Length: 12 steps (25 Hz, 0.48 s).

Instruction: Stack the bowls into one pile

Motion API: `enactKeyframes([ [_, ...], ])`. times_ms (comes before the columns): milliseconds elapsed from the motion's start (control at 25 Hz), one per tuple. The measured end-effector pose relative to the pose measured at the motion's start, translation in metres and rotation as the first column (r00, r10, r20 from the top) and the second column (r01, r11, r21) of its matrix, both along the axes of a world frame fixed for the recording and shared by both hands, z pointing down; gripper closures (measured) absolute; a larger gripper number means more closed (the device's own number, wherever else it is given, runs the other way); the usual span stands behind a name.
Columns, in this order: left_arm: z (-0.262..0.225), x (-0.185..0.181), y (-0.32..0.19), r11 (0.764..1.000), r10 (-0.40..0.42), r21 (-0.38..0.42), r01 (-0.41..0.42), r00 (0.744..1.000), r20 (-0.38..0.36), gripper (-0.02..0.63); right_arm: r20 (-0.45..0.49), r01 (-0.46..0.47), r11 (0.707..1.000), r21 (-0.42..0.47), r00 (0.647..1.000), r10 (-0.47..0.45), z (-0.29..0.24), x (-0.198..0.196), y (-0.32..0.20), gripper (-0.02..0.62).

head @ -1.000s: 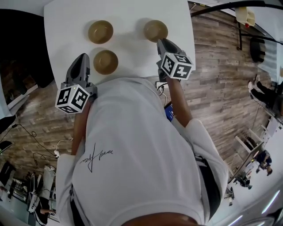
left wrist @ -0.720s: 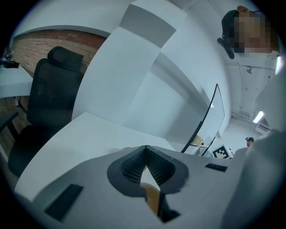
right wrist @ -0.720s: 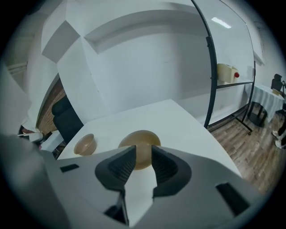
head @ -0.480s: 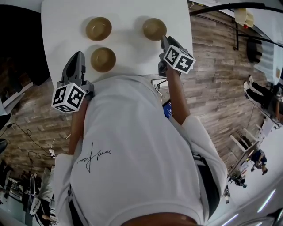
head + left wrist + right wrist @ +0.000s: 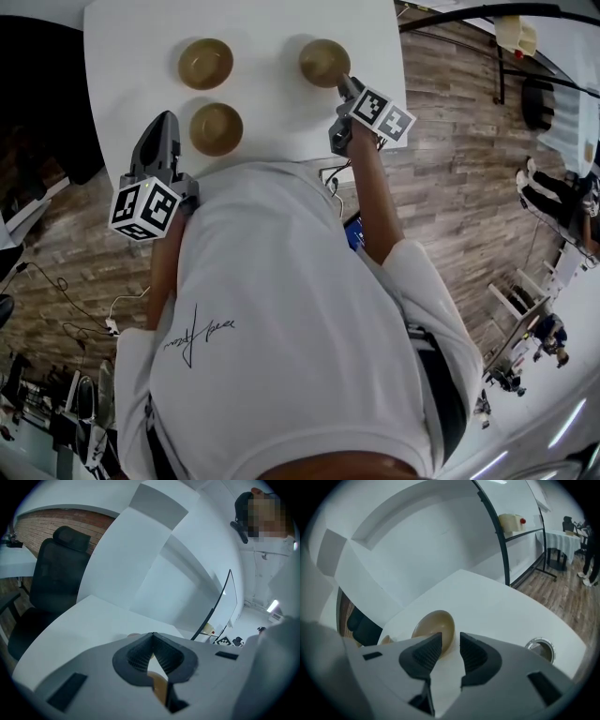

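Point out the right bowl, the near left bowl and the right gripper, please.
right bowl (image 5: 323,61): head view, middle of its hollow.
near left bowl (image 5: 216,128): head view, middle of its hollow.
right gripper (image 5: 450,637): right gripper view, midway between fingertips; jaws have just been opening, apart, nothing clamped between them.

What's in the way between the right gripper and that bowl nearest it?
Nothing visible. The right gripper, its jaws just opened and empty, points straight at the tan bowl just beyond its tips; only bare white table lies between them.
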<state>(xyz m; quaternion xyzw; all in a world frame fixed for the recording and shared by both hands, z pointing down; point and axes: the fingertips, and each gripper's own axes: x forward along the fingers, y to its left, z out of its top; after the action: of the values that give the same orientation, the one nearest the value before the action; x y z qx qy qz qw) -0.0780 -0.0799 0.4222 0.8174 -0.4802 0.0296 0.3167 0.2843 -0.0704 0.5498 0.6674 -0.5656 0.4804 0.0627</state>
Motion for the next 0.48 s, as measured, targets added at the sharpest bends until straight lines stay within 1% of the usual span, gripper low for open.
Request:
enactKeyframes([
  [120, 0.001, -0.001, 0.000, 1.000, 0.000, -0.005, 0.000, 1.000, -0.002, 0.598, 0.088, -0.039, 0.999, -0.017, 0.995, 0.041, 0.008, -0.004, 0.001, 0.482],
  [240, 0.003, 0.000, 0.000, 1.000, -0.001, -0.008, 0.001, 1.000, -0.005, 0.598, 0.178, -0.068, 0.997, -0.027, 0.981, 0.072, 0.014, -0.008, 0.002, 0.483],
  [360, 0.003, 0.001, -0.001, 1.000, -0.002, -0.008, 0.002, 1.000, -0.010, 0.598, 0.235, -0.091, 0.995, -0.035, 0.967, 0.097, 0.016, -0.009, 0.002, 0.485],
  [480, 0.003, -0.002, 0.001, 1.000, -0.006, -0.012, 0.005, 1.000, -0.018, 0.598, 0.293, -0.119, 0.992, -0.039, 0.948, 0.126, 0.015, -0.014, 0.003, 0.522],
])
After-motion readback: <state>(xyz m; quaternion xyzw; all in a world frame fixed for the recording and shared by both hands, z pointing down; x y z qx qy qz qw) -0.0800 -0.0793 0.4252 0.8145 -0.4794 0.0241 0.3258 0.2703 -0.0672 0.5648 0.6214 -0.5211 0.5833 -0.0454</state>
